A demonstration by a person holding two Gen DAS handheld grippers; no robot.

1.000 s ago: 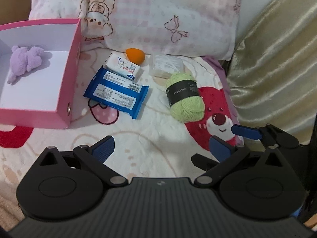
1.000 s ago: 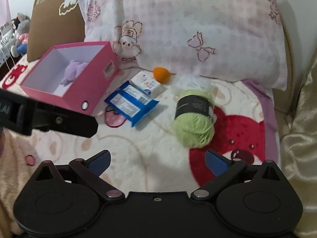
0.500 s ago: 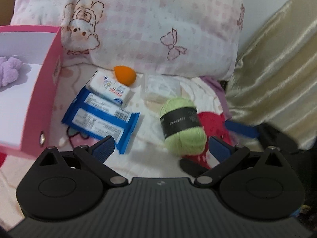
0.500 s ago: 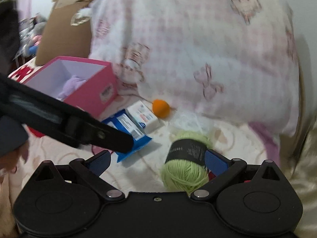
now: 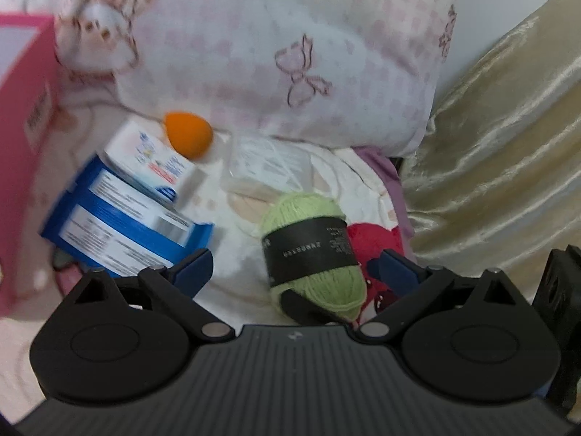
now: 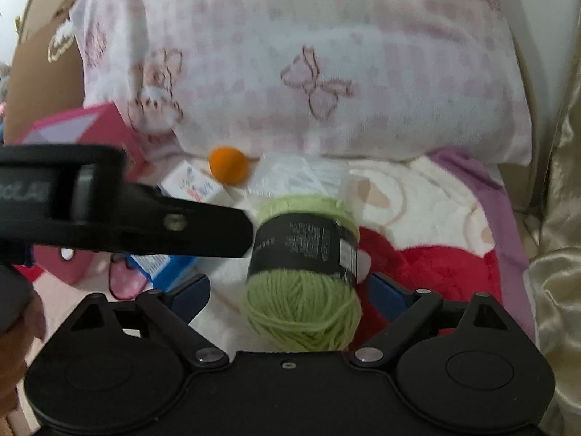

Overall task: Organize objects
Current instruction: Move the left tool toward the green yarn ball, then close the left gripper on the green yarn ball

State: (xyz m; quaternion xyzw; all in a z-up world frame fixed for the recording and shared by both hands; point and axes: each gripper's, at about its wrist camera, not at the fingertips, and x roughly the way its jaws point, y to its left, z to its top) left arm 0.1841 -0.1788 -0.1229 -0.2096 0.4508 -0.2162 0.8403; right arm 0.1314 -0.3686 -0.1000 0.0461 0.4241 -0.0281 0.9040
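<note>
A green yarn ball (image 6: 305, 301) with a black label lies on the patterned blanket (image 6: 417, 196). My right gripper (image 6: 288, 290) hangs just over it, the ball between its wide jaws, which are closing; the blue pads stand clear of the wool. My left gripper (image 5: 292, 267) also frames the yarn ball (image 5: 308, 250) from the left, jaws wide and closing, pads apart from it. One finger of the left gripper (image 6: 203, 225) reaches across to the ball's label. A pink box (image 5: 21, 152) stands at the far left.
An orange sponge (image 5: 189, 134), a small white box (image 5: 152, 163), a blue wipes pack (image 5: 120, 229) and a clear packet (image 5: 268, 167) lie left of and behind the yarn. A pink-checked pillow (image 5: 272, 47) backs them. Gold fabric (image 5: 508, 145) hangs on the right.
Both grippers have come down and forward onto the yarn ball, which now sits between their jaws. The pink box has slid toward the left edge of both views.
</note>
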